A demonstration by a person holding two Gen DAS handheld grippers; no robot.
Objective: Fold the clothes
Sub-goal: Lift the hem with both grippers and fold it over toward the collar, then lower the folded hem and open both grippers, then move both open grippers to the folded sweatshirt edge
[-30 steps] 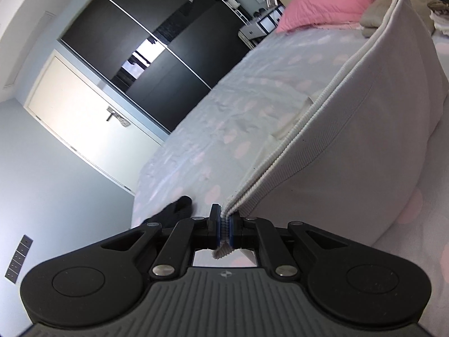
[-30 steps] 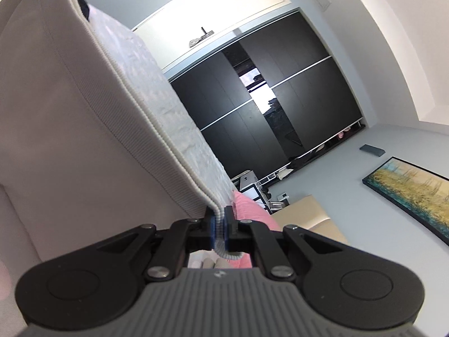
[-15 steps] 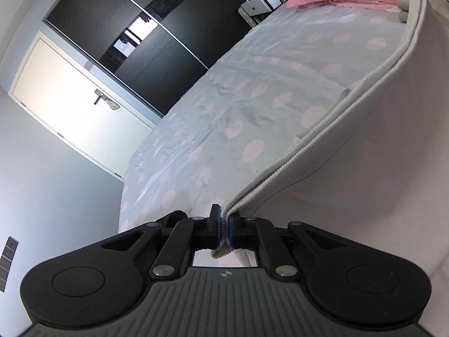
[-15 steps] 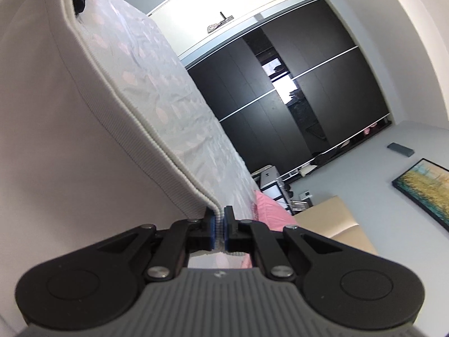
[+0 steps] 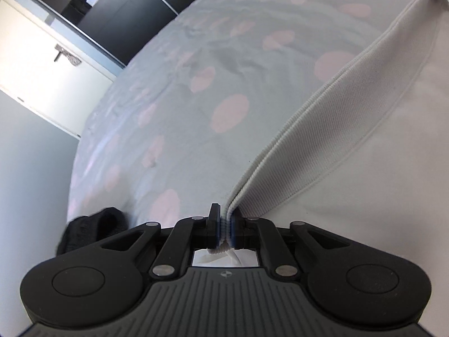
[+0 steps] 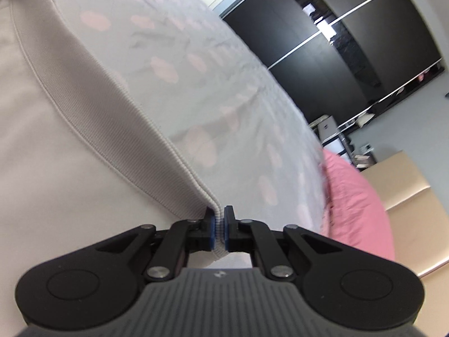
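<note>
A cream sweatshirt [image 5: 364, 129] with a ribbed hem lies stretched between my two grippers, low over the bed. My left gripper [image 5: 223, 226] is shut on one corner of the ribbed hem. My right gripper [image 6: 219, 229] is shut on the other hem corner of the sweatshirt [image 6: 56, 140]. The hem runs taut away from each gripper toward the other. The far gripper shows only as a dark tip at the frame corners.
The bed [image 5: 174, 118] has a pale sheet with pink dots. A black garment [image 5: 89, 231] lies by the left gripper. A pink pillow [image 6: 356, 205] and a beige headboard [image 6: 401, 179] sit right of the right gripper. A dark wardrobe [image 6: 350, 28] and a white door [image 5: 42, 64] stand behind.
Both grippers have come down toward the bed with the sweatshirt, so the sheet now fills both views. The grips on the hem are unchanged.
</note>
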